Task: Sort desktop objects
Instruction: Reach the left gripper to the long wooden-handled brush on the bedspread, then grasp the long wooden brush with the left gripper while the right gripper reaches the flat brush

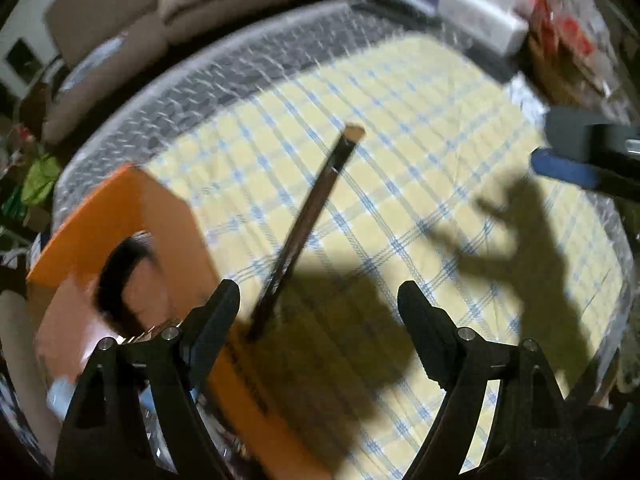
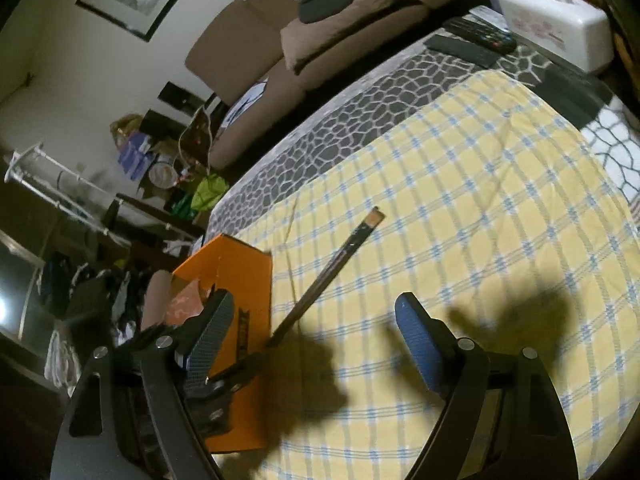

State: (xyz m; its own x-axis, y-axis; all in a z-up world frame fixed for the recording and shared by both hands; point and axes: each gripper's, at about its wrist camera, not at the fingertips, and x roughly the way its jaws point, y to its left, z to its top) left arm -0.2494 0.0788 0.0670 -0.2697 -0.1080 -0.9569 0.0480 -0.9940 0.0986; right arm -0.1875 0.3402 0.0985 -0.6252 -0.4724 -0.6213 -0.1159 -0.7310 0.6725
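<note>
A long dark pencil (image 1: pixel 304 232) with a tan end lies slanted on the yellow checked cloth (image 1: pixel 420 152), its near end at the side of an orange box (image 1: pixel 132 208). My left gripper (image 1: pixel 318 312) hangs open above the pencil's near end and the box's edge, nothing between its black fingers. In the right wrist view the same pencil (image 2: pixel 332 272) and orange box (image 2: pixel 236 276) lie ahead; my right gripper (image 2: pixel 314 328) stands open with blue pads wide apart and empty. One blue pad of it (image 1: pixel 560 168) shows at the right of the blurred left wrist view.
A white tissue box (image 2: pixel 556 28) and remote controls (image 2: pixel 480 38) sit at the table's far edge on a grey pebble-patterned mat (image 2: pixel 360 112). A brown sofa (image 2: pixel 320 20) stands behind. Bags and clutter (image 2: pixel 204 196) lie on the floor to the left.
</note>
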